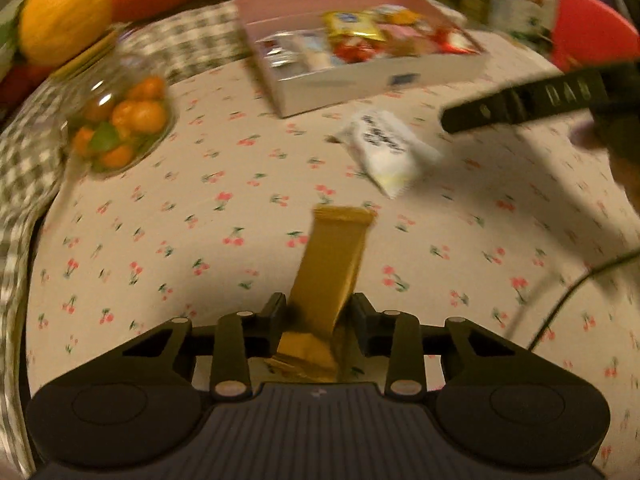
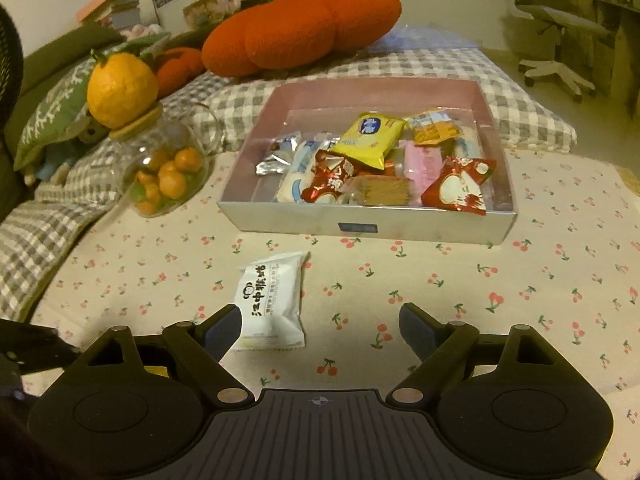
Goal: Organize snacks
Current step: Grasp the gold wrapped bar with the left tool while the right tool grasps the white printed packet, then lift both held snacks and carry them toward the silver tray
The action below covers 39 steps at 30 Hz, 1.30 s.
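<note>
My left gripper is shut on a long gold snack bar, which sticks out forward between the fingers over the cherry-print cloth. Beyond it lies a white snack packet with black print, and further back stands the pink-lined box full of snacks. The right gripper's finger reaches in from the right edge. In the right wrist view my right gripper stands open just above the cloth. The white packet lies by its left finger, not gripped. The box holds several wrappers.
A glass jar of small oranges with an orange-shaped lid stands left of the box. Red and orange plush cushions and a checked blanket lie behind. An office chair stands at far right. A cable crosses the cloth.
</note>
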{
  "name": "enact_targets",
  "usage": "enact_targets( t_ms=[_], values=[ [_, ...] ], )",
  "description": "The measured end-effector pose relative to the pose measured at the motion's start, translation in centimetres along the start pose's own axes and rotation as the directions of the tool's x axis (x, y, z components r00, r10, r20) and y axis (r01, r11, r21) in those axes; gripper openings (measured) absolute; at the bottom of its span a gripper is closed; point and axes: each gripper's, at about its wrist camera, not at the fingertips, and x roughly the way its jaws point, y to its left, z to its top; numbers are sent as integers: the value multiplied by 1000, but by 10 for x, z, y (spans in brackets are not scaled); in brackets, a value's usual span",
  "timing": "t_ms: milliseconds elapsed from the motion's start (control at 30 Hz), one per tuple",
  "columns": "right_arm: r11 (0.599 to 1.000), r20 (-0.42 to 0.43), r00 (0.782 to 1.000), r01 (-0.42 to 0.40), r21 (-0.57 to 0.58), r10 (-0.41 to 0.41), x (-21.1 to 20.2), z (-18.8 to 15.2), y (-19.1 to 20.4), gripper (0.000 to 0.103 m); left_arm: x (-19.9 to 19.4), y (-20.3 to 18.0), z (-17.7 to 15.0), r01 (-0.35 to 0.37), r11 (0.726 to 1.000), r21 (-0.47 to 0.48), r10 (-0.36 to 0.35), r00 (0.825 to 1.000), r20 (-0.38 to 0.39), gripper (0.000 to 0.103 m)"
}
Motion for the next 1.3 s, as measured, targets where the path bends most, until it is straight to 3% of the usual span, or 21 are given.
enact_targets(
  t_ms=[233, 433, 600, 833, 1033, 1133, 1300],
  values=[
    [999, -19, 1000, -4, -38, 3, 23, -1, 24, 88, 5, 12, 7, -94, 979, -180, 95, 995, -3, 32],
    [995, -27, 999, 20, -98, -22, 41, -4, 40, 88, 8, 17, 10, -145, 963, -229, 147, 989, -6, 42],
    [992, -24, 999, 42, -120, -45, 52, -7, 43, 88, 10, 23, 9, -150, 950, -275, 151, 988, -17, 53],
    [985, -4, 998, 65, -161, -66, 58, -9, 49, 87, 14, 26, 13, -145, 934, -326, 144, 989, -26, 54],
    [980, 5, 998, 64, -186, -64, 56, -8, 53, 56, 15, 26, 15, -141, 929, -341, 141, 990, -24, 50],
    [981, -6, 998, 56, -188, -58, 56, -7, 53, 55, 15, 28, 15, -139, 925, -352, 141, 990, -22, 46],
    [986, -41, 998, 44, -160, -51, 54, -3, 51, 54, 15, 29, 16, -134, 920, -369, 137, 990, -18, 28]
  ],
)
